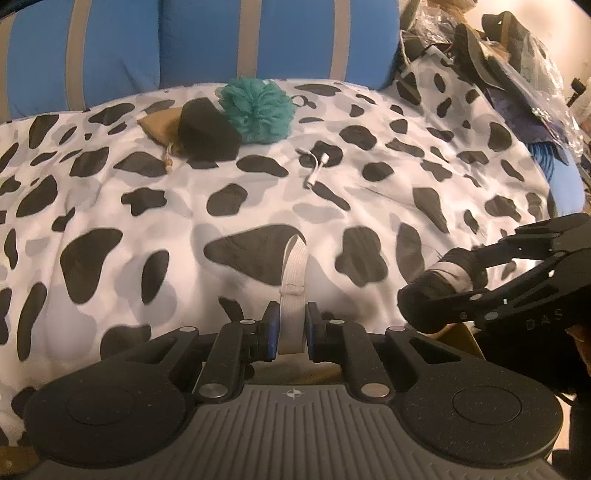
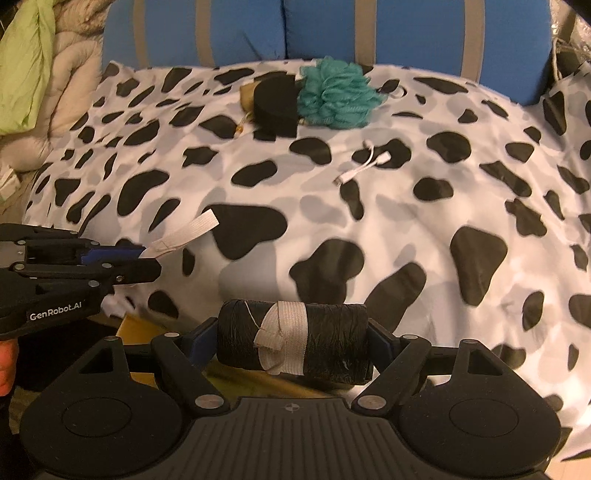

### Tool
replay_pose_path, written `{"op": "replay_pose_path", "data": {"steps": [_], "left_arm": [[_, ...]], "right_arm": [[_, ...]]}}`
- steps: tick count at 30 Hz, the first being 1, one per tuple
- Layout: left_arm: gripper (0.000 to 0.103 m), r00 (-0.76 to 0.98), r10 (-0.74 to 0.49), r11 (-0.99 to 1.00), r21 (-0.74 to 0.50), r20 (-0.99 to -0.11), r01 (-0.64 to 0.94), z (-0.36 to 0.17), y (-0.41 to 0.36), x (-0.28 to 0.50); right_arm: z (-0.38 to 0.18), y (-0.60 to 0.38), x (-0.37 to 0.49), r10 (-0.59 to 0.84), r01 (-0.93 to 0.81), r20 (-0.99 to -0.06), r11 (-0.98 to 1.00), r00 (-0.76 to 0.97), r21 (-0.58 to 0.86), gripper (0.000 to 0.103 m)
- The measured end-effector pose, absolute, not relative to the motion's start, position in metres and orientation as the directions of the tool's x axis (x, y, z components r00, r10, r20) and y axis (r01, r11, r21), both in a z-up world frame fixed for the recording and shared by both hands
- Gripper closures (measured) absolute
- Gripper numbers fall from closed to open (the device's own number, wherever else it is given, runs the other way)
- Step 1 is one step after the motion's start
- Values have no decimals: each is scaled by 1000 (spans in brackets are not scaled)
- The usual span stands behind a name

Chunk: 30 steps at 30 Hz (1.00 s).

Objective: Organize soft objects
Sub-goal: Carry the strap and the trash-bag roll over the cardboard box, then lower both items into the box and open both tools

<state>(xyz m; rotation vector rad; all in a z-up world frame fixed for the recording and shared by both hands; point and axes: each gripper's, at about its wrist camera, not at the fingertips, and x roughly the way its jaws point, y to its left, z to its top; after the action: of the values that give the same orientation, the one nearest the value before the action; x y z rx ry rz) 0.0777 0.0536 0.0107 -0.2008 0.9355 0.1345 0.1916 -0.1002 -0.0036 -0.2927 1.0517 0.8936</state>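
1. Two tools busy. Left wrist view: left gripper (image 1: 289,332) pinches a white elastic strap (image 1: 293,273) over the cow-print blanket (image 1: 147,192), its loop sticking forward between the fingers; likely carrying it toward the far pile, by the teal pouf (image 1: 258,109).
2. Right wrist view: right gripper (image 2: 291,341) clamps a black roll (image 2: 291,341) crosswise between its fingers. Next, probably, set it beside the black sponge (image 2: 275,105).

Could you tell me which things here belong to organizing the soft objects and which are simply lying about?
Part of the job:
- white elastic strap, in the left tongs
- black roll, in the right tongs
- teal bath pouf
- black sponge
- tan drawstring pouch

Lying about:
- white adapter cable
- blue cushions
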Motion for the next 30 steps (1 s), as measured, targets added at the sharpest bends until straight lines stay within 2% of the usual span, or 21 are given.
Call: {"op": "replay_pose_path", "data": {"steps": [12, 20, 30], "left_arm": [[88, 579, -58, 974, -174, -813, -148, 14, 31, 42], [88, 485, -93, 973, -183, -869, -142, 1, 24, 28], [88, 354, -76, 975, -145, -932, -171, -17, 21, 27]], "right_arm": [[-12, -109, 160, 469, -765, -873, 608, 131, 211, 20], [-23, -104, 136, 410, -804, -911, 558, 51, 206, 20], [-44, -97, 120, 295, -841, -955, 515, -5, 164, 20]]}}
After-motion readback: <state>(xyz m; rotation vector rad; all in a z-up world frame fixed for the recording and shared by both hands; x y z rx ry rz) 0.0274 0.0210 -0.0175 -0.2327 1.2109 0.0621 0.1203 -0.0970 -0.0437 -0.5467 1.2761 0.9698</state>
